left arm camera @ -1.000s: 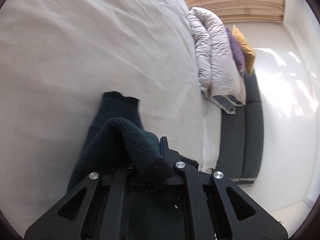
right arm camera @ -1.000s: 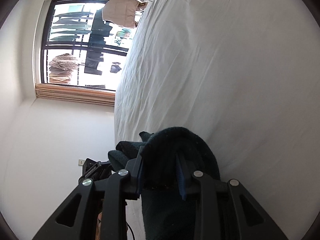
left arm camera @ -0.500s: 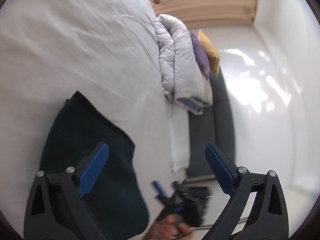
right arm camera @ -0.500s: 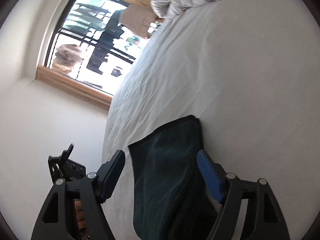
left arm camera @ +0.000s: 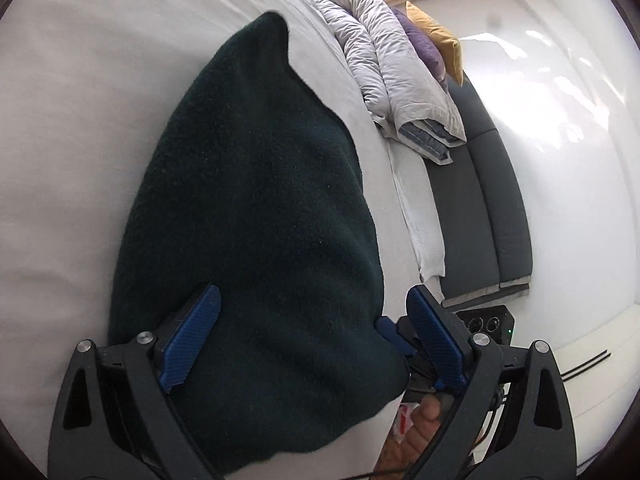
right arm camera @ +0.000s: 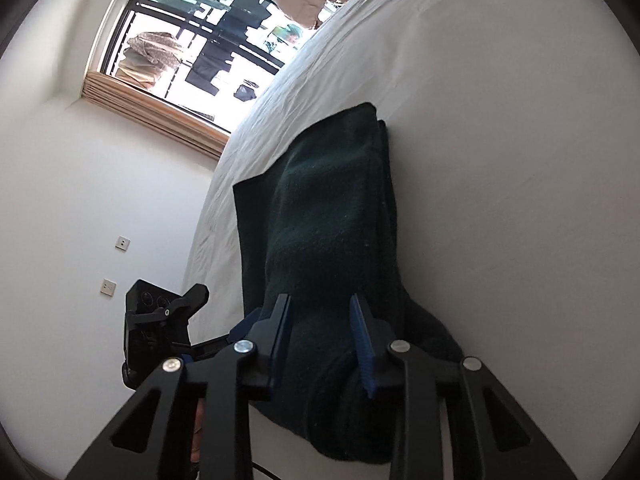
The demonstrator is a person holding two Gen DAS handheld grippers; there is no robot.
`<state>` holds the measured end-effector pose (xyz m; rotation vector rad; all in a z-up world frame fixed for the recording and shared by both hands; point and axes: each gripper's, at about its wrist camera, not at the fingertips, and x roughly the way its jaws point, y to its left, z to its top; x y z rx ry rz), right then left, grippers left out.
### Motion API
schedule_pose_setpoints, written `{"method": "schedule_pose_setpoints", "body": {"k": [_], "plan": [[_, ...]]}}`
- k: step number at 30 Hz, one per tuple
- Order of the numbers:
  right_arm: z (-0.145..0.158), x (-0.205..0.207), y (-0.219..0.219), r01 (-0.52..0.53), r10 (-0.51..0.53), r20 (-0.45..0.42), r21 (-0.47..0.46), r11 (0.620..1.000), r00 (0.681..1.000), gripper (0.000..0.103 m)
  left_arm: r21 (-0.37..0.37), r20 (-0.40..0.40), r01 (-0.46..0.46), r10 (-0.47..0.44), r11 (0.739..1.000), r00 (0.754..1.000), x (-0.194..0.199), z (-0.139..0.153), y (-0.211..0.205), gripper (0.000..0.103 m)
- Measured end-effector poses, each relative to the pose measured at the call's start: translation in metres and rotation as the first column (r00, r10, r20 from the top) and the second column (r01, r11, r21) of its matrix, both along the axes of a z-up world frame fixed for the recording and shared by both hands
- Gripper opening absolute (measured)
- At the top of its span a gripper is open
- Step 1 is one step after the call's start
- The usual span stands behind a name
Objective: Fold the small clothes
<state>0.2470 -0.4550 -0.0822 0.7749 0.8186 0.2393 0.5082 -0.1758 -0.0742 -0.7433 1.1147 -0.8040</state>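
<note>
Left wrist view: the left hand-held gripper [left arm camera: 312, 344] stood wide apart, closing slightly, over a dark green knit garment [left arm camera: 256, 216] lying on the white bed [left arm camera: 80, 120], unclamped. Right wrist view: the right hand-held gripper [right arm camera: 322, 340] was closing around the garment's doubled near edge [right arm camera: 328, 264], perhaps touching; folding appeared unfinished.

The dark green garment [left arm camera: 256, 208] is thick, fuzzy matt knit lying on the smooth white cotton-looking bed sheet [left arm camera: 80, 128], while beyond the garment a crinkled grey quilt [left arm camera: 392, 76] looks soft (faintly sheeny), and the gripper pads [left arm camera: 192, 340] are ribbed blue plastic on matt black frames.
</note>
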Motion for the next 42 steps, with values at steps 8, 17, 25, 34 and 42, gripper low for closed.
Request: {"method": "schedule_pose_setpoints", "body": {"k": [8,17,25,34,42], "plan": [[0.029,-0.018,-0.030,0.109,-0.108,0.017,-0.098,0.989,0.994,0.082,0.049,0.005,-0.172,0.172,0.984,0.985,-0.009,0.003,0.064,0.096],[-0.030,0.030,-0.008,0.050,-0.048,-0.139,0.007,0.999,0.989,0.083,0.163,-0.008,-0.007,0.008,0.987,1.000,0.008,-0.009,0.026,0.097],[-0.026,0.052,0.022,-0.046,0.037,-0.160,-0.051,0.998,0.986,0.053,0.142,-0.116,0.131,-0.115,0.981,0.987,0.021,-0.020,-0.027,0.053],[0.016,0.040,0.048,-0.091,0.084,-0.049,-0.151,0.984,0.995,0.032,0.052,-0.034,0.022,-0.020,0.998,0.999,0.002,0.010,0.020,0.018],[0.071,0.060,0.105,-0.173,0.188,0.110,-0.136,0.975,0.976,0.032,0.017,0.097,-0.100,0.098,0.995,0.990,-0.015,0.081,0.121,0.018]]}}
